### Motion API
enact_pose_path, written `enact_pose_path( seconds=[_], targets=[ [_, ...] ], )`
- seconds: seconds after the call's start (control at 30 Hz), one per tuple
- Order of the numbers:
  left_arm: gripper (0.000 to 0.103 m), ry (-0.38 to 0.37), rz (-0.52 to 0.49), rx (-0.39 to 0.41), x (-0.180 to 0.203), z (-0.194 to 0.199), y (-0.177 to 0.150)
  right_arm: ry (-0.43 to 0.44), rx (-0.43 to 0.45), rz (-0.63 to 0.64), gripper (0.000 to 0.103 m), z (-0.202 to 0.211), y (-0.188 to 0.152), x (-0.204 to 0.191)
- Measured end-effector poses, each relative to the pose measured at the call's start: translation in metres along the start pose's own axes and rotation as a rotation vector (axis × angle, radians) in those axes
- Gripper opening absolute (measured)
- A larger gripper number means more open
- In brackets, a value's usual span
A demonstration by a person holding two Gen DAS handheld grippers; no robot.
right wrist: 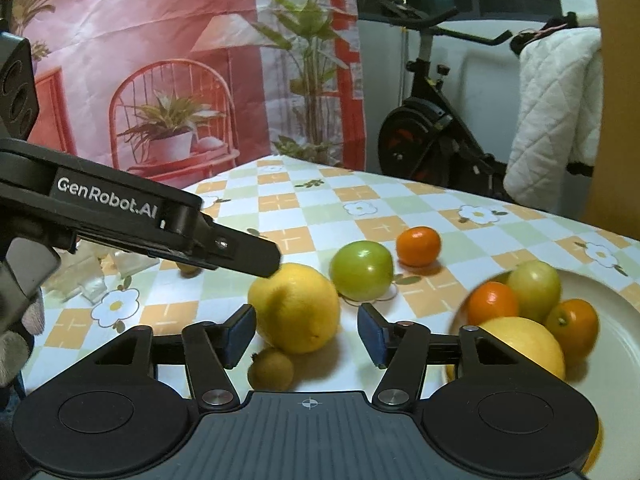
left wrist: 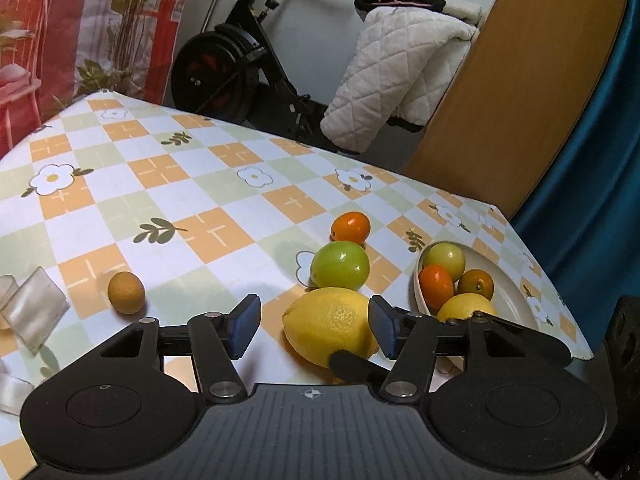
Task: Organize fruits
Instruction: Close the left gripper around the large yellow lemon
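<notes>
My left gripper is open over the table, its right finger beside a big yellow lemon. Beyond the lemon lie a green fruit and a small orange. A small tan fruit lies to the left. A white plate at the right holds a green fruit, two small oranges and a lemon. My right gripper is open and empty, with the lemon just beyond its fingers and a small brownish fruit below them. The left gripper's finger reaches over the lemon. The plate is at the right.
The table has a checked flower-print cloth. Clear plastic packaging lies at the left edge. Behind the table stand an exercise bike, a white quilted garment and a wooden panel. The table's right edge runs just past the plate.
</notes>
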State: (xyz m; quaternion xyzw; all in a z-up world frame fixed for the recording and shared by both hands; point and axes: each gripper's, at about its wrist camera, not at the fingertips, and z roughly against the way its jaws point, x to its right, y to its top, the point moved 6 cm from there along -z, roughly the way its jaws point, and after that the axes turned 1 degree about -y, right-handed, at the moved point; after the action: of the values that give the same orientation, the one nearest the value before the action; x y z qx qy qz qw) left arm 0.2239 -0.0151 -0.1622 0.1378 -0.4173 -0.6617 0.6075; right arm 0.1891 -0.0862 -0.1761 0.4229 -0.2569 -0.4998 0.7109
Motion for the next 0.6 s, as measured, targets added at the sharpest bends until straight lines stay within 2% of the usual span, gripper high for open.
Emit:
enact_pose_path(
  seconds=[0.27,0.6],
  targets=[
    [0.062,-0.032,-0.018,-0.016,0.004,-0.011,-0.001,0.02,-0.031,-0.015,0.054,-0.013,0.001,-0.004],
    [0.066,-0.033,-0.058,-0.038,0.009,-0.025,-0.008,0.028,-0.052,-0.032,0.053,-0.019,0.0,-0.003]
  ],
)
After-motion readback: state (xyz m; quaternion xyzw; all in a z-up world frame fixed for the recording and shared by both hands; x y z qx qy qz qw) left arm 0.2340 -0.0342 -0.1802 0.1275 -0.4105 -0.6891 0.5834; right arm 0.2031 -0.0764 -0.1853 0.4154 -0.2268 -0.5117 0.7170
